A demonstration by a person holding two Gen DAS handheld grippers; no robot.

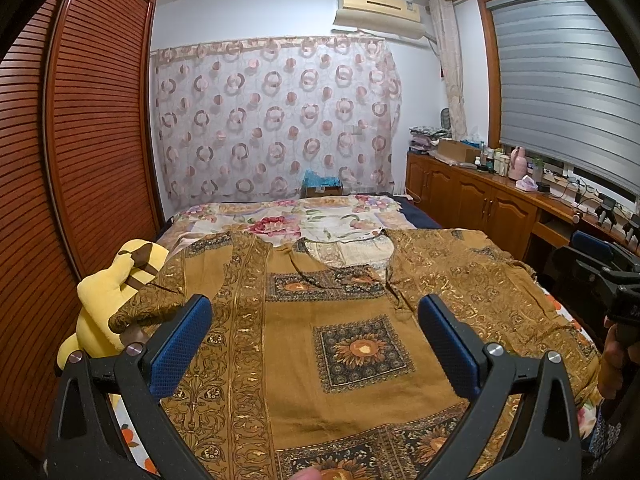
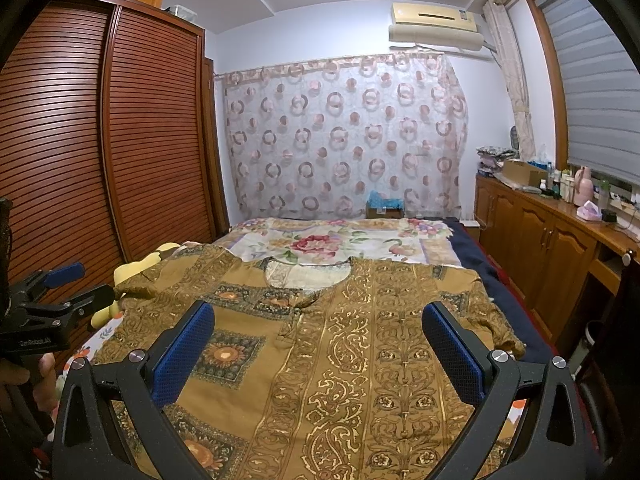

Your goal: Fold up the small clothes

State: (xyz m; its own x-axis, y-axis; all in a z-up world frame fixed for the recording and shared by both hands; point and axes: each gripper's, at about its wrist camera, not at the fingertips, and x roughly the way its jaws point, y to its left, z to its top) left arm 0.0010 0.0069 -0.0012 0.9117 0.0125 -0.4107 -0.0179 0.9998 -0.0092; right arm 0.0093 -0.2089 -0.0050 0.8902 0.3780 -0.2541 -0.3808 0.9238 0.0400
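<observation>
A mustard-brown patterned shirt (image 1: 320, 312) (image 2: 328, 340) lies spread flat on the bed, neckline toward the far wall, sleeves out to both sides. My left gripper (image 1: 316, 320) hovers above the shirt's left half, open wide, nothing between its blue pads. My right gripper (image 2: 318, 328) hovers over the right half, also open and empty. The left gripper also shows at the left edge of the right wrist view (image 2: 64, 284), held by a hand. The right gripper appears at the right edge of the left wrist view (image 1: 608, 280).
A yellow plush toy (image 1: 116, 288) sits at the bed's left edge, partly under the left sleeve. A floral bedspread (image 2: 340, 240) covers the bed. A slatted wooden wardrobe (image 2: 80, 140) stands on the left, wooden cabinets (image 2: 540, 232) with bottles on the right.
</observation>
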